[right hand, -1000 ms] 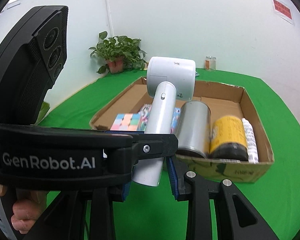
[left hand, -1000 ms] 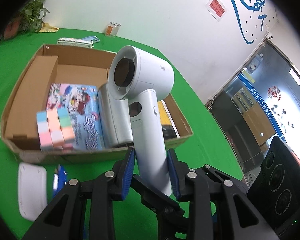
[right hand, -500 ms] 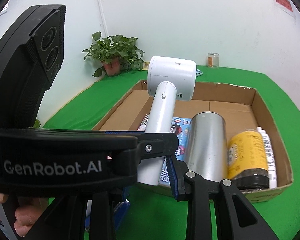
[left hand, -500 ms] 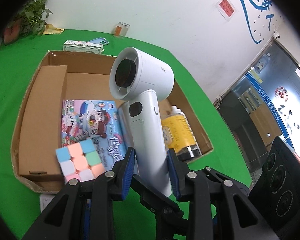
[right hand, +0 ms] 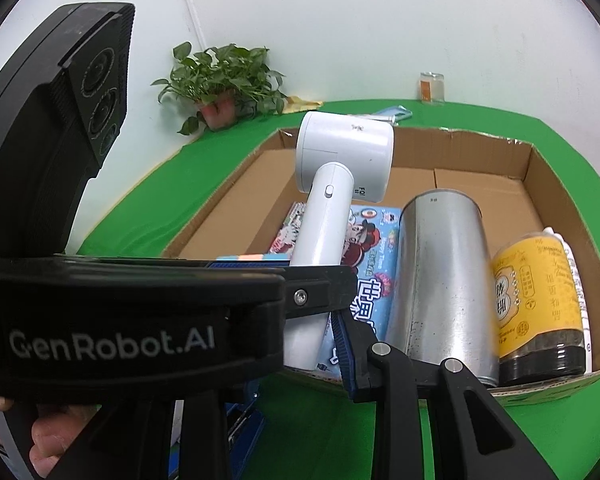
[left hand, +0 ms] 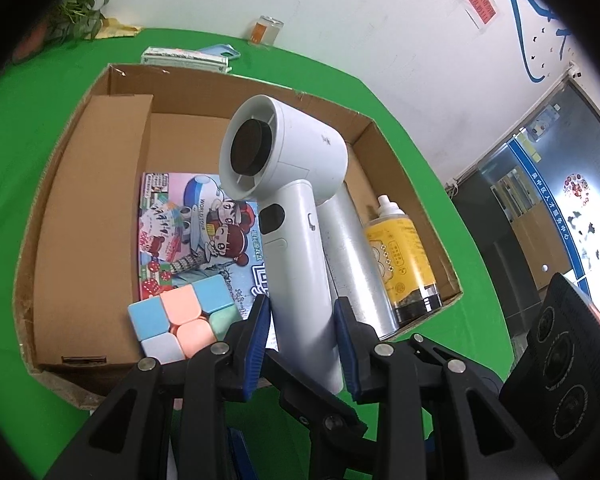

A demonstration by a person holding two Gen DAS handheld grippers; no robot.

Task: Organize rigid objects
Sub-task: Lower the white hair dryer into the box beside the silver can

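Note:
My left gripper point(left hand: 302, 330) is shut on the handle of a white hair dryer point(left hand: 296, 216) and holds it upright over the front of an open cardboard box point(left hand: 88, 200). The dryer also shows in the right wrist view point(right hand: 332, 200), with the left gripper's body across the frame. In the box lie a colourful picture book point(left hand: 180, 232), a pastel cube point(left hand: 180, 320), a silver can point(right hand: 440, 280) and a yellow-labelled bottle point(right hand: 536, 300). Only one blue pad point(right hand: 346, 354) of my right gripper shows; whether it is open or shut is hidden.
The box stands on a green table point(left hand: 4, 184). Behind it lie a flat packet point(left hand: 184, 58) and a small glass jar point(left hand: 266, 30). A potted plant point(right hand: 224, 84) stands at the far left corner by the white wall. A blue object point(right hand: 244, 420) lies on the table below the grippers.
The left gripper has carried the hair dryer forward and over the box. The box contents now lie closer and lower in both views.

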